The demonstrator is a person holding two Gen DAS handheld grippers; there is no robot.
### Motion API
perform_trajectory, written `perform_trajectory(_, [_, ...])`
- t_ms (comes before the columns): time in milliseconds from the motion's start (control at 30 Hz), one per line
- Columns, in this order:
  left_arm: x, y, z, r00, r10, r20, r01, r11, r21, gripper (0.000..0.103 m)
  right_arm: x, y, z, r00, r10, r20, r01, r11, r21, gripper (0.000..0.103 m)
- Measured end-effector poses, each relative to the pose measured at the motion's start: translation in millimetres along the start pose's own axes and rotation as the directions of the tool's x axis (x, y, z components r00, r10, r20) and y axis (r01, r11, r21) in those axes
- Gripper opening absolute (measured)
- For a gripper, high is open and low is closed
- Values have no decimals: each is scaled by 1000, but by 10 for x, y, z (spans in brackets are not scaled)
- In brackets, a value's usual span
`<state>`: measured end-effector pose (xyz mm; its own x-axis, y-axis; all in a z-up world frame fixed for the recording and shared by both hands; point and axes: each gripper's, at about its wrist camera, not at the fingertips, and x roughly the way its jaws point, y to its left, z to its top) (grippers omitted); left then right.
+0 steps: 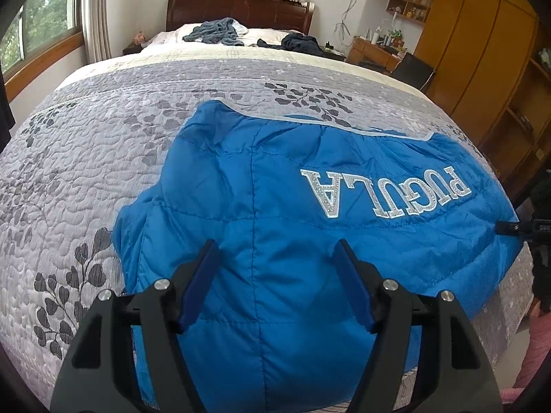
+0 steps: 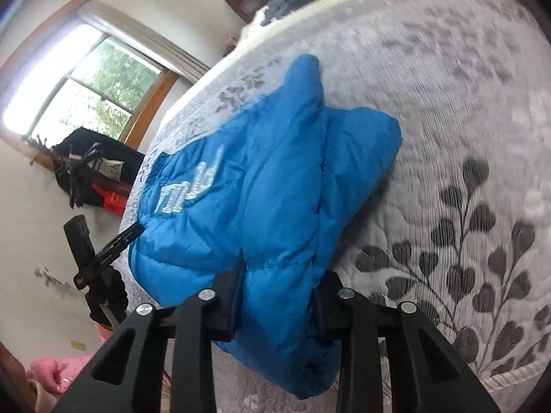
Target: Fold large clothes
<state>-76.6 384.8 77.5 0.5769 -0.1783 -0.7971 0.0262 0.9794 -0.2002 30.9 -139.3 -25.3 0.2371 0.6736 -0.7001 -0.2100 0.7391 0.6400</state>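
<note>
The puffy blue quilted jacket (image 1: pixel 275 206) lies partly folded at the near edge of the grey leaf-patterned bed (image 1: pixel 86 172); left gripper (image 1: pixel 275 282) open above it, right gripper (image 2: pixel 275 296) fingers clamp a bunched fold, further folds remaining.

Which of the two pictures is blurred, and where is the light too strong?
Left wrist view: sharp, even daylight, the blue jacket lettering readable, the bed bowed by the fisheye. Right wrist view: motion blur smears the bedspread pattern, and the window is overexposed.
</note>
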Motion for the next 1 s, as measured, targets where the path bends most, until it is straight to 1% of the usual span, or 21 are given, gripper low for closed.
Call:
perform_trajectory(100, [9, -5, -2, 1000, -4, 1, 4, 1000, 7, 69, 77, -172, -53, 1000, 31, -1, -31, 998, 46, 33])
perform_trajectory(233, [20, -16, -16, 1000, -1, 7, 1, 1000, 17, 70, 124, -298, -107, 998, 64, 9, -65, 995, 81, 34])
perform_trajectory(367, [32, -29, -26, 1000, 3, 18, -4, 1000, 29, 73, 59, -258, -91, 999, 37, 15, -38, 996, 74, 32])
perform_trajectory(533, [41, -33, -45, 1000, 3, 30, -4, 999, 36, 76, -122, 104, 19, 999, -24, 41, 24, 1000, 16, 29])
perform_trajectory(667, [33, -11, -57, 999, -6, 36, 4, 999, 36, 76, -267, 504, 116, 995, -70, 66, 74, 995, -65, 29])
perform_trajectory(767, [21, -5, -59, 999, -15, 37, 14, 999, 33, 76, -327, 867, 186, 992, -101, 80, 112, 983, -143, 29])
perform_trajectory(800, [19, 2, -57, 999, -19, 38, 18, 999, 32, 76, -334, 1033, 219, 990, -115, 83, 128, 976, -178, 29])
perform_trajectory(900, [14, 7, -53, 999, -26, 39, 25, 999, 33, 76, -285, 1368, 285, 986, -145, 83, 162, 954, -253, 29])
perform_trajectory(967, [7, 17, -50, 999, -31, 39, 30, 999, 33, 76, -217, 1612, 317, 984, -161, 79, 178, 934, -309, 29])
perform_trajectory(1000, [3, 21, -49, 999, -33, 39, 32, 999, 34, 76, -157, 1784, 336, 982, -174, 73, 189, 918, -349, 29])
